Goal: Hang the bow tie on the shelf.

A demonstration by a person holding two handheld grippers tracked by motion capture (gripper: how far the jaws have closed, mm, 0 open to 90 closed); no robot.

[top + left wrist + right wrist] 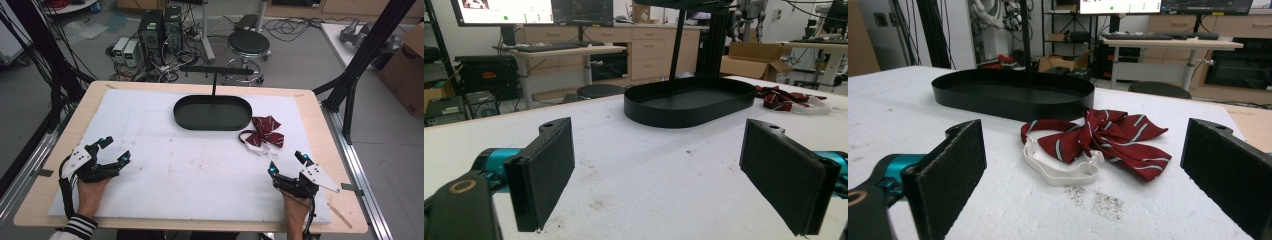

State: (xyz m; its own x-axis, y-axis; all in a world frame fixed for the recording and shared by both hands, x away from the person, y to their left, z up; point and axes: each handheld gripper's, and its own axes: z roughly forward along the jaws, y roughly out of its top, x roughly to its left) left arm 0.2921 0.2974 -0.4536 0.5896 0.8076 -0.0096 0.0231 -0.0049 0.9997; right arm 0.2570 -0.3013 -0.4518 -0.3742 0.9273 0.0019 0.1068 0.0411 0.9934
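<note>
- Bow tie: dark red with pale stripes and a white strap, it lies flat on the white mat, just beside the near right end of the black oval tray, close to it but apart.
- The tray sits toward the far edge of the mat, about midway across; a thin black post rises from its far side to a crossbar.
- The mat covers most of the wooden desk, leaving a bare wood border all round; it shows faint smudges and a dark speckled patch nearer than the bow tie.
- Left gripper: well to the near left of the tray, low over the mat, jaws spread wide, nothing between them.
- Right gripper: near right of the tray, just short of the bow tie, jaws spread wide and holding nothing.
- Between the grippers and the tray the mat is open and bare.
- Beyond the tray's far side: a round stool, computer towers and tangled cables on the floor. Black frame struts stand off the desk's right and left edges; a cardboard box sits at far right.
</note>
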